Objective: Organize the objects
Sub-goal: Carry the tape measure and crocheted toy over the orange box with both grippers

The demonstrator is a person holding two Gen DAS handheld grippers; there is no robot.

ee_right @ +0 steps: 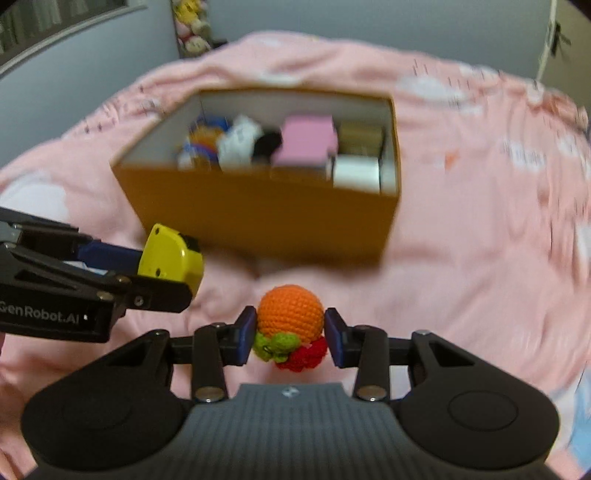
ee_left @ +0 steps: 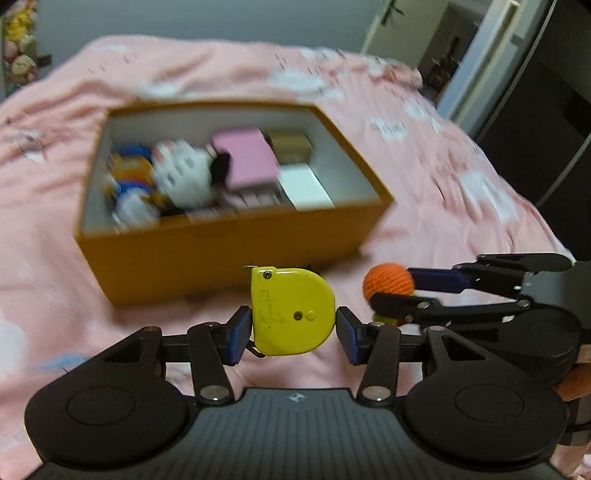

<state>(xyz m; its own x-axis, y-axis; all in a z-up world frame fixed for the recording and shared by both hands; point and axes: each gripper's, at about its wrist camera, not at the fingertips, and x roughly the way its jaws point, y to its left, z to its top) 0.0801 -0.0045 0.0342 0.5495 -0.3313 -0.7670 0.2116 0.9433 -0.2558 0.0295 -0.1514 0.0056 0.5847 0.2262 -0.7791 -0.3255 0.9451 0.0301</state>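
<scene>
Pink bedspread with pale cloud prints is seen across both views, blurred by motion. An orange cardboard box, open at the top, is set on it ahead of both grippers.

Left gripper: clamped on a yellow tape measure, its blue pads pressed against the two flat sides of the D-shaped case. The case is held above the bedspread, just in front of the box's near wall. In the right wrist view the same tape measure is seen at the left, near the box's lower left corner.

Right gripper: closed on a crocheted toy with an orange ball on top and green and red knitted parts below. The pads are pressed to either side of the ball. The toy is held over the bedspread, short of the box. From the left wrist view the orange ball is seen between the right gripper's fingers, just beside the tape measure, apart from it.

Box contents, blurred: a pink box, a white box, a tan box, a white plush item and a blue and orange item. Finer detail cannot be made out.

Plush toys are seen against the far wall.
</scene>
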